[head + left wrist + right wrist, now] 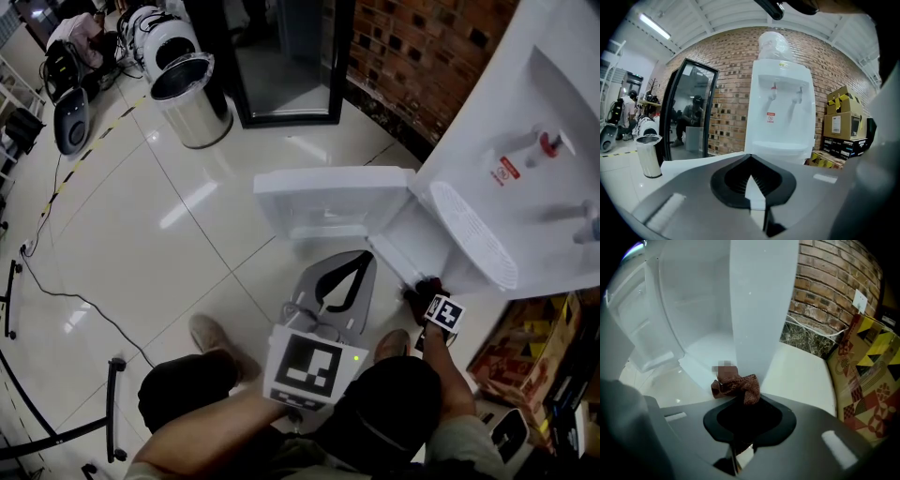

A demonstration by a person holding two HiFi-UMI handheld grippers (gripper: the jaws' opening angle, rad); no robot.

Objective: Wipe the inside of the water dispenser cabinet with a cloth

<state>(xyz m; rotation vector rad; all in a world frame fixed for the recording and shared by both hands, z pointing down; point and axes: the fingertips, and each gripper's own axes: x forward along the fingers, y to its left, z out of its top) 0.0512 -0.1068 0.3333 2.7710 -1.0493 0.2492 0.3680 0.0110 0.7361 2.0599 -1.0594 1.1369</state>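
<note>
The white water dispenser (525, 159) stands at the right, with its lower cabinet door (333, 199) swung open toward the left. My right gripper (424, 289) is at the cabinet's mouth, shut on a brown patterned cloth (737, 384). In the right gripper view the cloth bunches out of the jaws just in front of the cabinet's front edge (757, 319), with the white cabinet interior (689, 310) to the left. My left gripper (359, 261) hangs over the floor before the door, shut and empty. In the left gripper view the left gripper (750, 159) faces the dispenser (780, 112).
A steel bin (192, 98) and a black-framed glass door (286, 66) stand at the back. Cardboard boxes (534, 342) crowd the dispenser's right side against the brick wall (422, 47). A black cable (75, 300) runs over the shiny tiled floor at left. The person's shoes flank the left gripper.
</note>
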